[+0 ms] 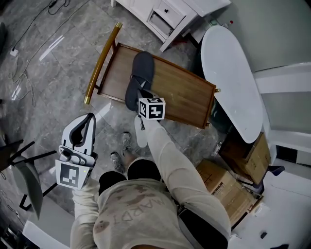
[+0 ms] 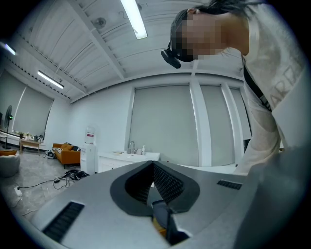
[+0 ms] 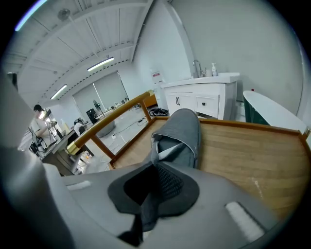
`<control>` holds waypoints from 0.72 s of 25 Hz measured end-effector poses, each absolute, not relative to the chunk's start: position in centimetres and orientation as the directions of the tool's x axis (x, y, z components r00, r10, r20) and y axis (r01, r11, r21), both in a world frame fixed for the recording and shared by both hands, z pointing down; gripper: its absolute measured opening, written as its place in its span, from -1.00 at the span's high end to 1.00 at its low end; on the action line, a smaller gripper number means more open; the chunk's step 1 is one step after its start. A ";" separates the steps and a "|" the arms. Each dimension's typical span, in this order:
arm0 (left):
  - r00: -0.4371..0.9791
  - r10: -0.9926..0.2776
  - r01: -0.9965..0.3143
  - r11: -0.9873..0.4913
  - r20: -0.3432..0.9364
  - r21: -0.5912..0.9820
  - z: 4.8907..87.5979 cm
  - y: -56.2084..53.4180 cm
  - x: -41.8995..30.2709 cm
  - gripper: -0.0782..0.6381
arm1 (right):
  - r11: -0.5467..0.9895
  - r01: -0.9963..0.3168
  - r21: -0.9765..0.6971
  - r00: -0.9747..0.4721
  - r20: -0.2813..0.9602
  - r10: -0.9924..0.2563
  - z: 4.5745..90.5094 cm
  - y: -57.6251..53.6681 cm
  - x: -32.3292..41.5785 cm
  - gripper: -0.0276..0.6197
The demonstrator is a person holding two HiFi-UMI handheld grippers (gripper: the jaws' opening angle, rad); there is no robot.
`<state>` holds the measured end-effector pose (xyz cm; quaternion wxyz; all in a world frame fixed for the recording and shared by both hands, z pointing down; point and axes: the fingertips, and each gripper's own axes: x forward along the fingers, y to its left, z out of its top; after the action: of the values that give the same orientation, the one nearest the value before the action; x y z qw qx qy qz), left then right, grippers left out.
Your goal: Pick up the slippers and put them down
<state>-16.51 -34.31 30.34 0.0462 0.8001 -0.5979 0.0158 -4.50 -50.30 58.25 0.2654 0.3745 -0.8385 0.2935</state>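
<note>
One dark grey slipper (image 1: 141, 73) lies lengthwise on a wooden tray-like cart top (image 1: 184, 92). My right gripper (image 1: 141, 95) reaches down to its near end and is shut on the slipper's upper. In the right gripper view the grey fabric of the slipper (image 3: 182, 133) runs back between the jaws of my right gripper (image 3: 154, 169), and its sole rests on the wooden surface (image 3: 252, 151). My left gripper (image 1: 89, 118) hangs apart over the floor at the left. It points level into the room, and my left gripper (image 2: 152, 163) is shut with nothing in it. No second slipper shows.
The cart has a gold handle bar (image 1: 102, 61) and raised rims. A white oval tabletop (image 1: 233, 78) stands right of it, a white cabinet (image 1: 165, 14) behind, cardboard boxes (image 1: 228, 187) at lower right. Cables (image 1: 24, 73) trail over the grey floor; a black stand (image 1: 24, 168) is at the left.
</note>
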 end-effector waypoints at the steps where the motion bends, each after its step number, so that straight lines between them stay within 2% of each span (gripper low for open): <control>1: 0.288 -0.954 -0.957 -0.284 0.078 0.054 30.2 -34.1 -16.4 0.77 | 0.547 -0.782 -0.299 -0.585 0.655 -0.478 57.8 -50.1 -4.4 0.86; 18: 0.322 -0.946 -0.947 -0.322 0.038 0.025 27.6 -29.9 -15.8 0.77 | 0.559 -0.751 -0.351 -0.651 0.538 -0.536 51.0 -44.8 -3.3 0.86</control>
<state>-15.76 -29.93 27.56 0.0212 0.8129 -0.5820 0.0081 -3.33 -44.78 50.96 0.1886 0.3731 -0.8626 0.2849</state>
